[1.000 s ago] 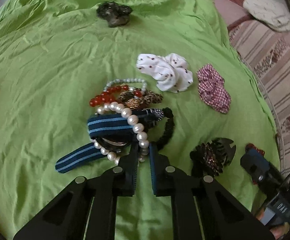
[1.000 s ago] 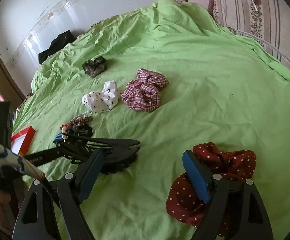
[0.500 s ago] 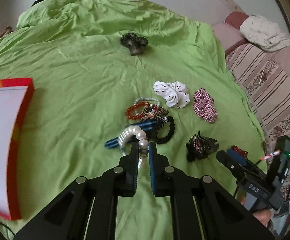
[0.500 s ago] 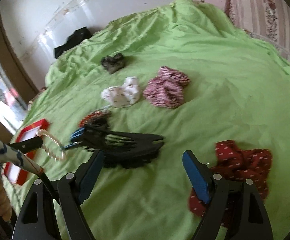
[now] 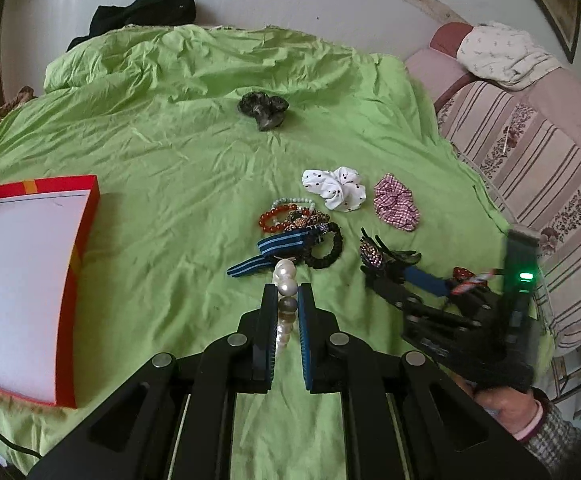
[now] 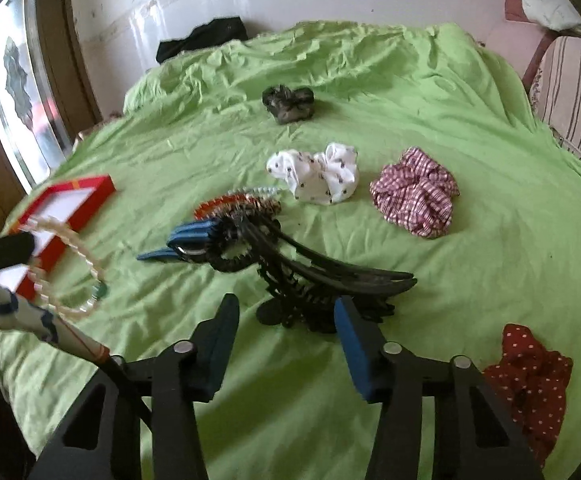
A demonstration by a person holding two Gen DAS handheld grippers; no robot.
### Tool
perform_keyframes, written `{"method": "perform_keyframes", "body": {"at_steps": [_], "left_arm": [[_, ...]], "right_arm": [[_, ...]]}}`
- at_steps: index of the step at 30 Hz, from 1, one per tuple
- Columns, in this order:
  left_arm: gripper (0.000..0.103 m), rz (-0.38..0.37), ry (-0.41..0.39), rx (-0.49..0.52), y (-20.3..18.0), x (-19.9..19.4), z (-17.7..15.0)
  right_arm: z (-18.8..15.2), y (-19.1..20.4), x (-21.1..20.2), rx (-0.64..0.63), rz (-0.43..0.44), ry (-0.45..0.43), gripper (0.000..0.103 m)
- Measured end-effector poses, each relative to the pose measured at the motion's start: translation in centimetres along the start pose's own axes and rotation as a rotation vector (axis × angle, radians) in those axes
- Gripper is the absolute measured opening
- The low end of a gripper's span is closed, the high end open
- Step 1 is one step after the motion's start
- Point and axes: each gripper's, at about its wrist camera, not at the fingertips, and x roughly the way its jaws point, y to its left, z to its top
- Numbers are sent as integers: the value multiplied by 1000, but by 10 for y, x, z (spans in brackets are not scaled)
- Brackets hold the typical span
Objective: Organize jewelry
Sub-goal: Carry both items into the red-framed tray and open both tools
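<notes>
Around me the green bedsheet (image 5: 162, 184) is strewn with things: a dark scrunchie (image 5: 264, 109) far up the bed, a white dotted scrunchie (image 5: 336, 187) and a red checked scrunchie (image 5: 396, 208) side by side, and a dark red dotted scrunchie (image 6: 530, 376) down at my right. A tangle lies in the middle: a red bead bracelet (image 5: 276, 216), a pale bead bracelet (image 5: 292, 201), a blue striped band (image 5: 278, 248) and a black hair tie (image 5: 326, 248), all touching or overlapping. A red-rimmed box (image 5: 30, 280) lies open off to the left, well apart from the pile.

My left gripper (image 5: 288, 300) is clenched on the pearl bracelet (image 5: 284, 280), the beads pinched between the two pads, and in the right wrist view the loop hangs free above the sheet, near the box. The black claw clip (image 6: 330, 284) lies just ahead of my right gripper (image 6: 286, 316), partly between the fingertips, one end resting against the tangle; the right pad sits against the clip's edge, the left pad apart from it, so nothing is gripped there.

A second ago the pearls still lay in the pile, draped over the blue band; now they are lifted clear and carried leftward. My right jaws have just been closing, with the clip between them.
</notes>
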Motion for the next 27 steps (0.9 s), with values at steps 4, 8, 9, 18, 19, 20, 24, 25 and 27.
{"method": "perform_keyframes", "body": {"at_steps": [4, 8, 9, 18, 19, 20, 24, 25, 27], "left_arm": [[9, 13, -26, -1, 5, -20, -5], [9, 35, -43, -20, 15, -41, -11], [9, 43, -51, -25, 18, -46, -13], [9, 54, -80, -92, 42, -69, -26], [9, 54, -81, -93, 43, -70, -27], [9, 54, -84, -93, 45, -72, -28], [10, 55, -87, -101, 53, -75, -31], [10, 55, -87, -106, 55, -76, -32], [10, 57, -88, -114, 61, -78, -35]], "right_arm": [[-3, -2, 11, 3, -43, 37, 15], [-1, -7, -6, 51, -24, 14, 13], [-1, -7, -11, 61, -19, 4, 17], [-3, -1, -30, 4, -52, 12, 51], [-3, 5, -31, -18, -47, 7, 64], [-3, 10, -32, -44, -56, -5, 72], [2, 36, -25, -206, -151, -23, 73], [4, 40, -20, -240, -170, -11, 71], [5, 43, -9, -286, -199, 20, 52]]}}
